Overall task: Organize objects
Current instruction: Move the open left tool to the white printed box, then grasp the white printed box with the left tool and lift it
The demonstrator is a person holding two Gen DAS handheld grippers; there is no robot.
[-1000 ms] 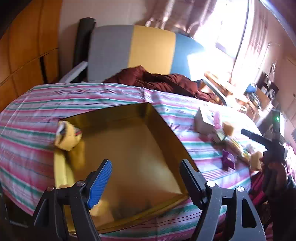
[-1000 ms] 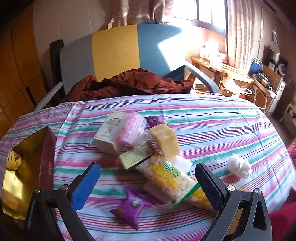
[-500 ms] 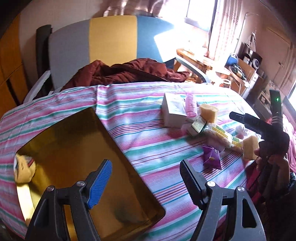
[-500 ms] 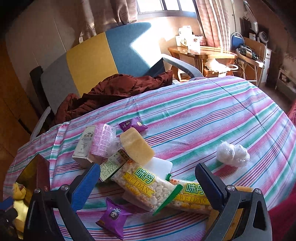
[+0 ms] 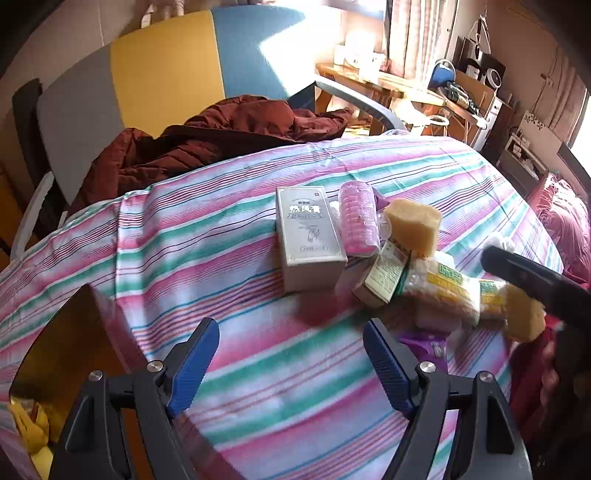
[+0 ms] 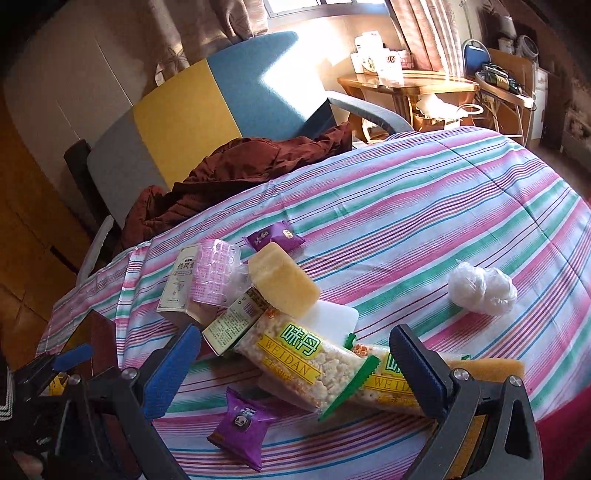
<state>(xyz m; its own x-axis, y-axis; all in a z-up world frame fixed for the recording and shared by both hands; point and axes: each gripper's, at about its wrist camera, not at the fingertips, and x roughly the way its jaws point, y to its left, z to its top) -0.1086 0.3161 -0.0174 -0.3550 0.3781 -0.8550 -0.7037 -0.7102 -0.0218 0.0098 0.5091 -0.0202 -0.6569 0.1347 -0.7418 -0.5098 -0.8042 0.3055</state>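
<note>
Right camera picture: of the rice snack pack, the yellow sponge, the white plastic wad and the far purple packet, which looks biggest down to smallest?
1. Rice snack pack, though it lies nearest the camera.
2. Yellow sponge.
3. White plastic wad.
4. Far purple packet, possibly just shrunk by distance.

A round table covered by a striped cloth (image 6: 424, 206) in pink, green and white fills the lower half of both views. Behind it, in the upper centre of the frame, a chair (image 6: 207, 107) with grey, yellow and blue back panels is placed, and a dark red garment (image 6: 236, 170) is draped over its seat. Wooden panelling (image 6: 22, 206) is seen at the left edge. A wooden side table (image 6: 406, 85) is positioned at the upper right, below a curtained window (image 6: 325, 7). Strong sunlight is cast onto the blue chair panel and the side table.
</note>
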